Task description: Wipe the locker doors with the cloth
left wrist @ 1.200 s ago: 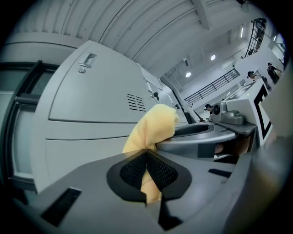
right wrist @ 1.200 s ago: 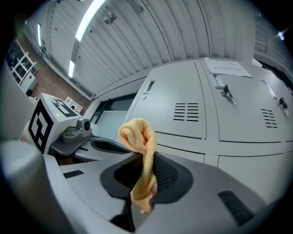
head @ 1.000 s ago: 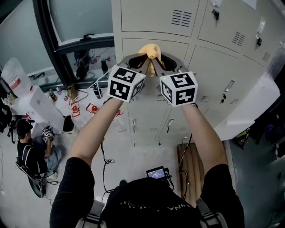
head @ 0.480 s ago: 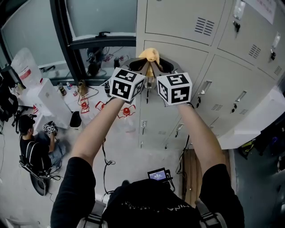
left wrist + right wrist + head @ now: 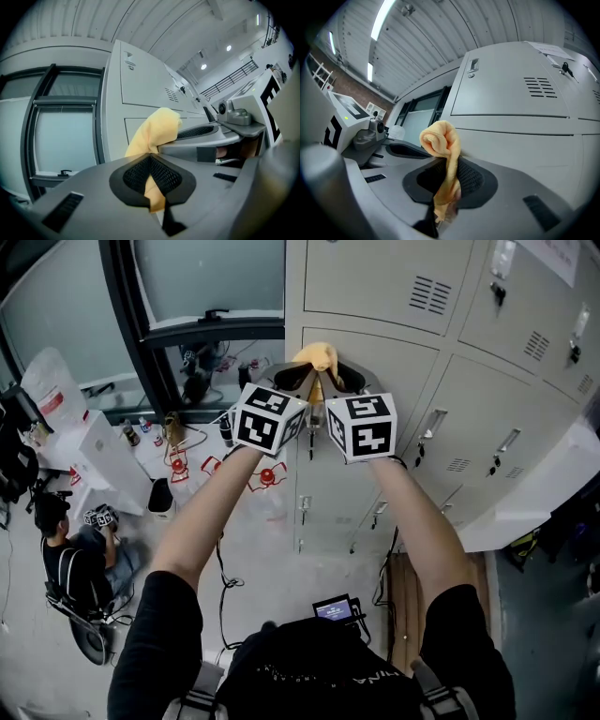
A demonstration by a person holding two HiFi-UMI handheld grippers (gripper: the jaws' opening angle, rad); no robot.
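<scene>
Head view: the left hand-held gripper (image 5: pixel 302 374) and the right hand-held gripper (image 5: pixel 336 374) hold the cloth (image 5: pixel 316 356) together, near a locker door (image 5: pixel 398 367). Left gripper view: jaws pinch the cloth. Right gripper view: the same (contact with the door is unclear); press it flat and wipe evenly.

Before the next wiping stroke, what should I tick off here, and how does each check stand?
1. Left tongs shut on the cloth: ok, the yellow fabric is pinched between the pads.
2. Right tongs shut on the cloth: ok, the fabric runs down between its pads.
3. Cloth touching the locker door: cannot tell, it sits at the door's top left corner but no view shows contact.
4. Cloth spread flat for wiping: not ok, it is bunched into a wad above the tongs.
5. Door closed: ok, it looks flush with its neighbours.
6. Door latch out of the way: ok, it sits well to the right of the cloth.
</scene>
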